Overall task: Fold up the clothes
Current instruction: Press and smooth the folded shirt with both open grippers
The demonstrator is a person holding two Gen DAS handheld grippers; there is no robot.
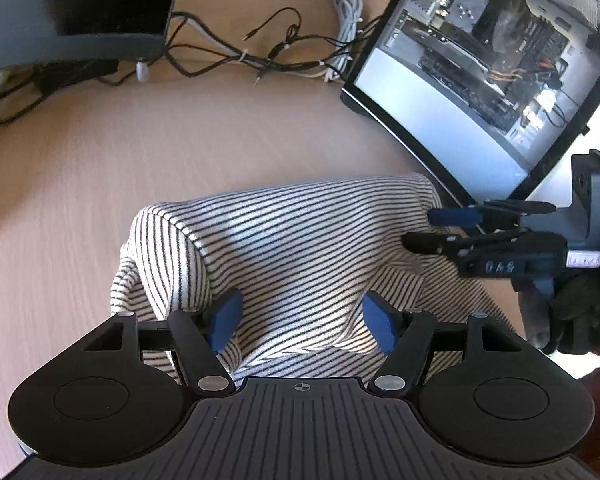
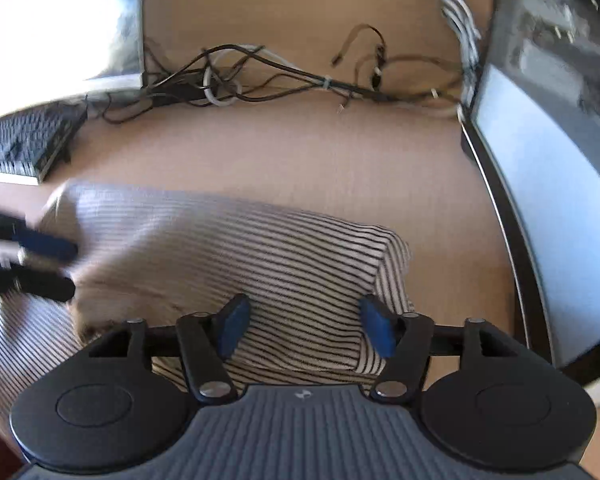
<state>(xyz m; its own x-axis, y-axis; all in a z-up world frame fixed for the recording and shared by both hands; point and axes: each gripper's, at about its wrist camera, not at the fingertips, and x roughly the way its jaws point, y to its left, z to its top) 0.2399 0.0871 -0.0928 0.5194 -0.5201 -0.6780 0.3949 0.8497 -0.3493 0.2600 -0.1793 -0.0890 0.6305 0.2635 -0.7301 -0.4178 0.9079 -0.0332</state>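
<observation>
Little legible. Faint pale characters, roughly "0A9" but too blurred to confirm, on the dark body of the right hand-held gripper (image 1: 416, 229) in the left wrist view. Beside them, a small white label (image 1: 583, 259) with marks too small to read. Small crosshair emblem (image 1: 302, 387) on the ribbed housing of the left hand-held gripper (image 1: 302, 320).

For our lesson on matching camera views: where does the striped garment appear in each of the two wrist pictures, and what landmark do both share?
Left wrist view: the striped garment fills the lower centre, running under the gripper's blue pads.
Right wrist view: the striped garment spreads from lower left to centre, blurred on its left side.
Shared landmark: the cable tangle along the desk's back edge.
</observation>
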